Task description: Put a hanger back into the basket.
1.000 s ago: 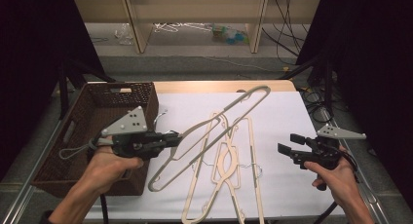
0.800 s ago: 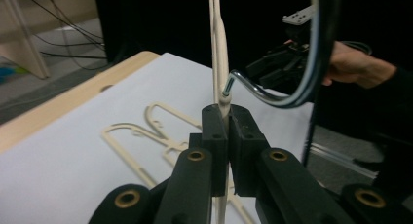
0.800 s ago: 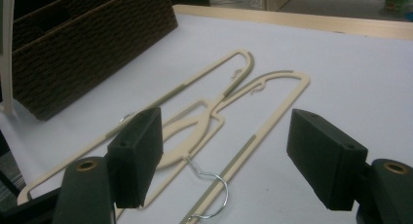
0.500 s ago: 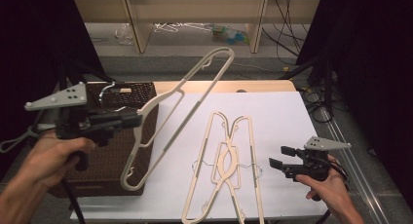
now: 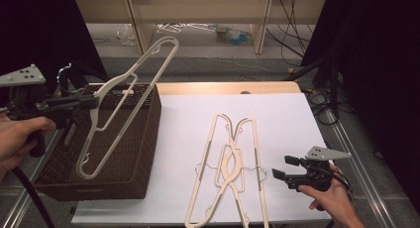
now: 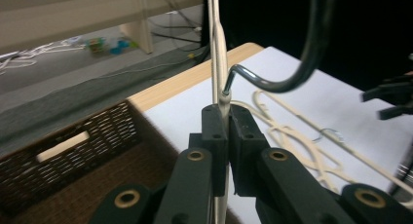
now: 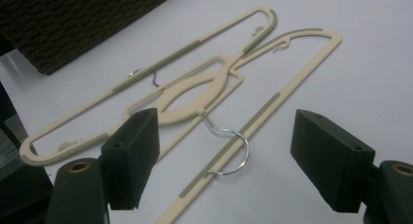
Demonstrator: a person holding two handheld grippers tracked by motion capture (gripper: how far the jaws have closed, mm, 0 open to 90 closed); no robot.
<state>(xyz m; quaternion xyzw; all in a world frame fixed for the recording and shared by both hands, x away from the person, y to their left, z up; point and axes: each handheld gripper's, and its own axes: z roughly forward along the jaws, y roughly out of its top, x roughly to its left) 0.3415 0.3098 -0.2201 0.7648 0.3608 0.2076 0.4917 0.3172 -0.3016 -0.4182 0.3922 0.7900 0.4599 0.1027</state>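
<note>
Left gripper (image 5: 91,103) pinches one cream hanger (image 5: 126,101) above the wicker basket (image 5: 143,139) (not yet dropped); right gripper (image 5: 285,168), jaws spread, nears two hangers (image 5: 233,163) left mid-table.

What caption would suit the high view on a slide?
Left gripper lifts a cream hanger over a wicker basket; two hangers wait.

Dark curtains (image 5: 44,34) left and right. Far off, a grey floor (image 5: 218,57) under pale wooden shelving (image 5: 262,25), with cables (image 5: 292,25) at right. Metal rail (image 5: 354,153) along the near right.
</note>
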